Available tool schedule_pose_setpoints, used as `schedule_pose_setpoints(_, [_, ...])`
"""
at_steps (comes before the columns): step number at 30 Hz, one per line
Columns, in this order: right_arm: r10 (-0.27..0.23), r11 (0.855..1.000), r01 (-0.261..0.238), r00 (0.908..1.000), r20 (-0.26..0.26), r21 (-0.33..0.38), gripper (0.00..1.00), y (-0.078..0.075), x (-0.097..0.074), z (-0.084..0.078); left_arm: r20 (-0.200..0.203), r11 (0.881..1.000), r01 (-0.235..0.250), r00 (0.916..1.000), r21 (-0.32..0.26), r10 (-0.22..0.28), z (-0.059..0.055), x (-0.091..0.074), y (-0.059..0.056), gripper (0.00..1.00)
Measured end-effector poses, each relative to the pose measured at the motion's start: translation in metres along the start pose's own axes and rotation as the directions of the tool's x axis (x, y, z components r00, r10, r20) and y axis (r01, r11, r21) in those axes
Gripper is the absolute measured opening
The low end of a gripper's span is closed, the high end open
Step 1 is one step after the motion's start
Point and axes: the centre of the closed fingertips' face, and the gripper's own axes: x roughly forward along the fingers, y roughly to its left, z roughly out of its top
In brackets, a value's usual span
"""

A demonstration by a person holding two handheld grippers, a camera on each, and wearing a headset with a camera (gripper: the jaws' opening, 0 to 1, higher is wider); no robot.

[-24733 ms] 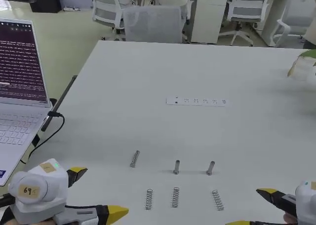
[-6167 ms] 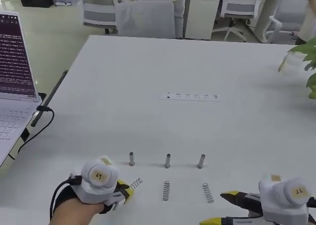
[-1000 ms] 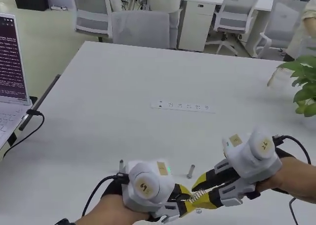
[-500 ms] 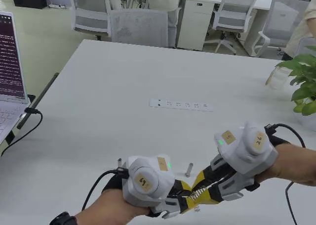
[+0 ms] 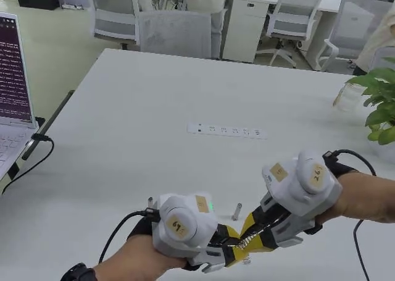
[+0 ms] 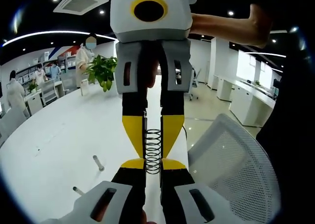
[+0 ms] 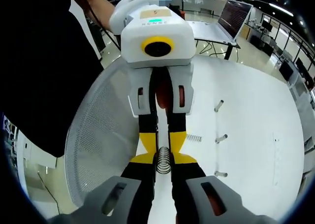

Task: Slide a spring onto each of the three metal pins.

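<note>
A small steel spring (image 5: 247, 241) hangs in the air between my two grippers, low over the white table's (image 5: 185, 89) near edge. My left gripper (image 5: 229, 244) is shut on one end of it, and my right gripper (image 5: 254, 231) meets it tip to tip, shut on the other end. In the left gripper view the spring (image 6: 153, 152) runs from my own jaws (image 6: 153, 165) up into the other gripper's yellow tips. Two upright metal pins (image 5: 150, 202) (image 5: 236, 212) stand behind the grippers. In the right gripper view there are three pins (image 7: 219, 105) (image 7: 221, 138) (image 7: 220, 174) and a loose spring (image 7: 193, 137) lying beside them.
An open laptop (image 5: 12, 77) with a black cable (image 5: 37, 151) sits at the table's left edge. A white power strip (image 5: 226, 131) lies mid-table. A potted plant (image 5: 379, 102) stands at the right. Office chairs (image 5: 176, 34) line the far side.
In the last second the right gripper has shifted slightly up and right while staying tip to tip with the left; the spring remains held between them. Several seconds ago the spring lay on the table.
</note>
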Motion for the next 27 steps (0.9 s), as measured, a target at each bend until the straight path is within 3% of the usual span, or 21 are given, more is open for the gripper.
schedule_pose_setpoints(7, [0.003,0.999,-0.004,0.9995,-0.032,-0.036,0.11,0.0000,0.0022,-0.0074,0.019,1.000,0.000,0.9998,-0.015,0.000,0.0027,-0.0040,0.0039,0.02])
schedule_pose_setpoints(27, [-0.005,1.000,0.005,0.9999,-0.013,-0.010,0.10,-0.0038,0.0015,-0.0053,0.015,1.000,0.006,0.9999,-0.011,-0.006,0.0024,-0.0038,0.0067,0.02])
